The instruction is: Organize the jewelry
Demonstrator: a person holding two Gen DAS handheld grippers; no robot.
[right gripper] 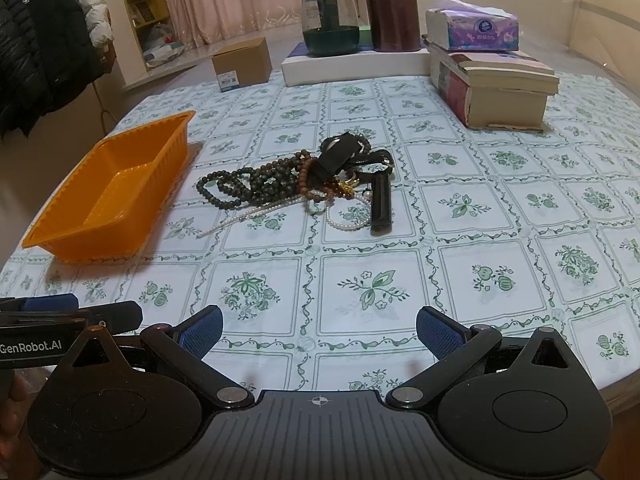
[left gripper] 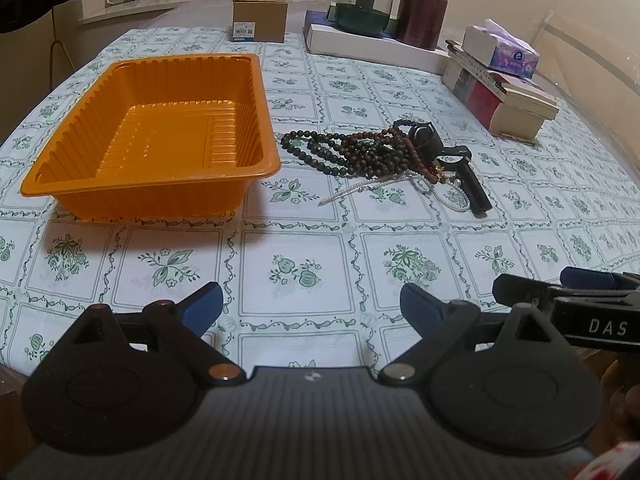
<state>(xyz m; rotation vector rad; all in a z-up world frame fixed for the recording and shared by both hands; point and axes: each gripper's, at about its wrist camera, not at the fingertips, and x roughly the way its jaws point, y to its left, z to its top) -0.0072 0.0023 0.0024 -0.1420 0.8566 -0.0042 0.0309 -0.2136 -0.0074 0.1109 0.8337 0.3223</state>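
An empty orange plastic tray [left gripper: 132, 184] stands on the tablecloth at the left; it also shows in the right wrist view [right gripper: 60, 236]. To its right lies a tangled pile of jewelry: dark bead strings [left gripper: 332, 152] [right gripper: 248, 184], a white pearl necklace [left gripper: 360, 190] [right gripper: 348, 222], a black watch with strap [left gripper: 472, 188] [right gripper: 380, 204]. My left gripper [left gripper: 310, 306] is open and empty, near the table's front edge. My right gripper [right gripper: 319, 330] is open and empty, just right of the left one, which shows at the edge [right gripper: 80, 312].
At the back stand a cardboard box [left gripper: 260, 18], a glass jar [left gripper: 364, 2] and a brown canister [left gripper: 424, 8] on a white flat box [right gripper: 356, 64]. A tissue pack [right gripper: 472, 24] lies on stacked books [right gripper: 492, 88] at the right. Coats [right gripper: 44, 40] hang at the far left.
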